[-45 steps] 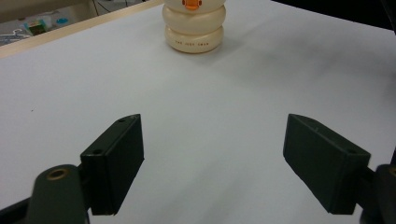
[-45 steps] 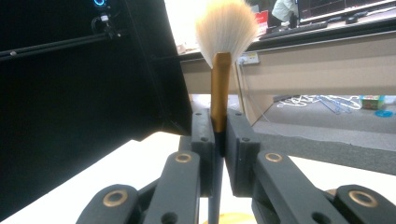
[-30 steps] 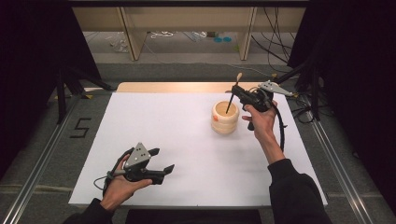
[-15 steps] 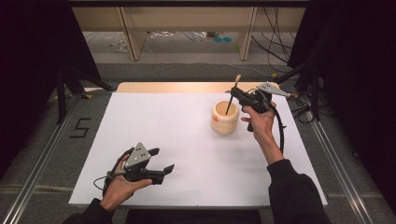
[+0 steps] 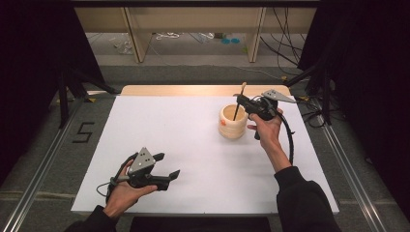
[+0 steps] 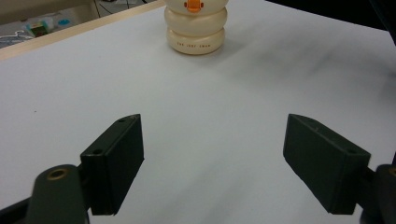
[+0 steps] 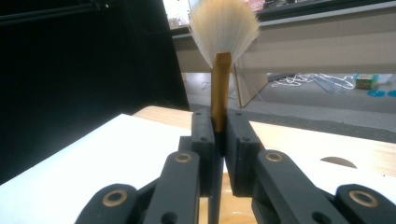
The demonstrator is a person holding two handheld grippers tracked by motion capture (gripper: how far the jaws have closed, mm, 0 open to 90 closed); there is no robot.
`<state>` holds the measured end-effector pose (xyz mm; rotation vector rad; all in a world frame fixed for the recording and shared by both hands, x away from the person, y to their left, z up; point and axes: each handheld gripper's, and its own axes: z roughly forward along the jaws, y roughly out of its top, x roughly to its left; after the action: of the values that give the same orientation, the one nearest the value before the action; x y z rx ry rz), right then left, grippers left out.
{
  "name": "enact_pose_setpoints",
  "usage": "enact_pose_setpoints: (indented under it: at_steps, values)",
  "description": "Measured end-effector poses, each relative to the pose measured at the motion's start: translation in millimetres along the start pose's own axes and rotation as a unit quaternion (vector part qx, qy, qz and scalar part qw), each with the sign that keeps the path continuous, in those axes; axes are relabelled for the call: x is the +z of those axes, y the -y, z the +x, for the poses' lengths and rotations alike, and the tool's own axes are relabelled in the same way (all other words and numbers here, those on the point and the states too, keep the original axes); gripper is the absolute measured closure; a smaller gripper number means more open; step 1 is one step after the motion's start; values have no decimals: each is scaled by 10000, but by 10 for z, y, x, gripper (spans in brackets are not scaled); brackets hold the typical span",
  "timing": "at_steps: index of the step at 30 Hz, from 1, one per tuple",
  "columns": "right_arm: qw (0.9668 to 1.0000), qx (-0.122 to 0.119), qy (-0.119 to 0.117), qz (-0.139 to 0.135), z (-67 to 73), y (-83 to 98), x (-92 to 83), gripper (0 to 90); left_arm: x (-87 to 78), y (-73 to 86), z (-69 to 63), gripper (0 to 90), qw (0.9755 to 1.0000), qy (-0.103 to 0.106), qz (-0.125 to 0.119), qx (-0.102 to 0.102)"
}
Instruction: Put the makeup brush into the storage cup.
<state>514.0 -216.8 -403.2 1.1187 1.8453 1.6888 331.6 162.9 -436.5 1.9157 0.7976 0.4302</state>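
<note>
Hardly anything has moved since the earlier frames: both hands sit where they were, and the brush has kept its tilt over the holder, so the work looks paused rather than advancing.

On the left, the left tongs (image 5: 164, 169) rest low on the white bench (image 5: 159, 125) near its front edge, held in the person's left hand (image 5: 123, 191). Their jaws stand wide apart with nothing between them; in the left gripper view bare bench fills the gap, and the holder (image 6: 196, 28) stands well beyond them. They take no part in the job just now.

Toward the middle right stands that cream, ringed holder (image 5: 232, 123), upright on the bench and apart from the left tongs.

Right of it, the right tongs (image 5: 240, 100) are clamped on the brush (image 5: 238, 104), held by the right hand (image 5: 266, 128). In the right gripper view the jaws press flat on the golden handle (image 7: 219, 88), and the pale bristles (image 7: 225, 25) fan out above them. From the high view the lower end of the brush appears to dip into the mouth of the holder, bristles up.

Since nothing has shifted, my reading is that the brush is at, or almost at, its place in the holder and only the release remains. Whether its tip already rests on the bottom is hidden.
</note>
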Motion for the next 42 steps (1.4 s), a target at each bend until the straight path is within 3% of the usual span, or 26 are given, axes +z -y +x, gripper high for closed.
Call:
enact_pose_setpoints:
  at_steps: [16, 18, 20, 21, 23, 28, 29, 33, 42]
  values:
    - [10000, 15, 23, 51, -28, 100, 20, 825, -3, -3, 0, 201, 10000, 2, -14, -27]
    - [9998, 72, 57, 163, -28, 100, 10, 751, -1, -3, -2, 201, 10000, 6, -12, -21]
    - [9995, 175, 138, 239, -37, 92, 13, 578, -2, -5, -1, 200, 10000, 4, -9, 10]
    - [9988, 347, 183, 278, -37, 85, 10, 520, -2, -7, 5, 199, 10000, 14, -8, 75]
    - [9987, 374, 285, 180, -51, 76, -2, 419, -1, -3, -4, 199, 10000, 8, -8, -21]
    - [9976, 481, 396, 306, -59, 53, -55, 258, -3, -5, -4, 199, 10000, 9, -15, -20]
    - [9973, 424, 519, 307, -60, 46, -62, 226, -3, -5, -5, 199, 10000, 9, -13, -18]
    - [9978, 461, 441, 155, -46, 6, -112, 230, -2, -4, -3, 199, 10000, 23, -26, -11]
    - [9982, 369, 411, 231, 9, -42, -200, 226, -1, -4, 0, 199, 10000, 28, -35, -15]
